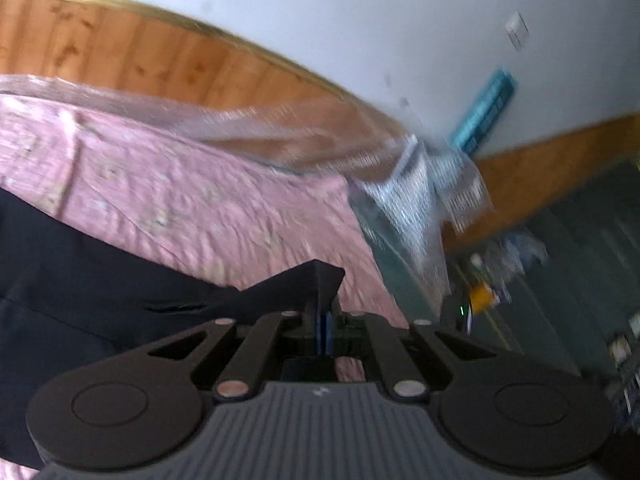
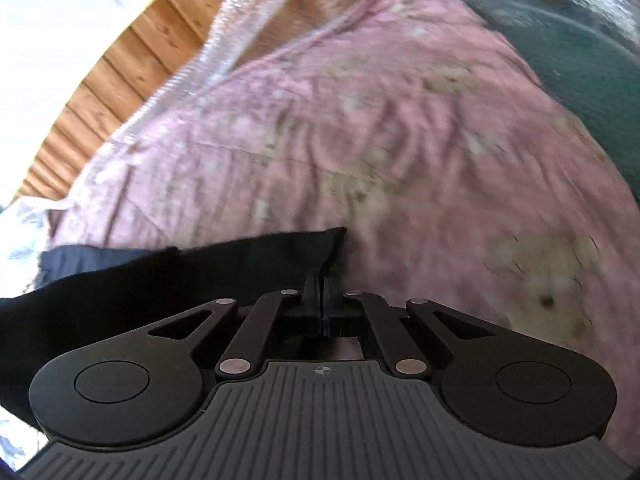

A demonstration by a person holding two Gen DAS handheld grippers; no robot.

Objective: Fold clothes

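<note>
Both grippers, left gripper (image 1: 325, 320) and right gripper (image 2: 322, 280), were clamped on corners of the dark garment (image 1: 80, 280), which trailed leftward over the pink bedspread (image 1: 200, 184).

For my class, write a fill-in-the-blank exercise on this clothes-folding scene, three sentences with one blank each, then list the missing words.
1. The left gripper and the right gripper are each shut on a corner of a garment whose colour is ____.
2. The bedspread under the garment is mostly ____ in colour.
3. The panelling behind the bed is made of ____.

Missing words: black; pink; wood
</note>
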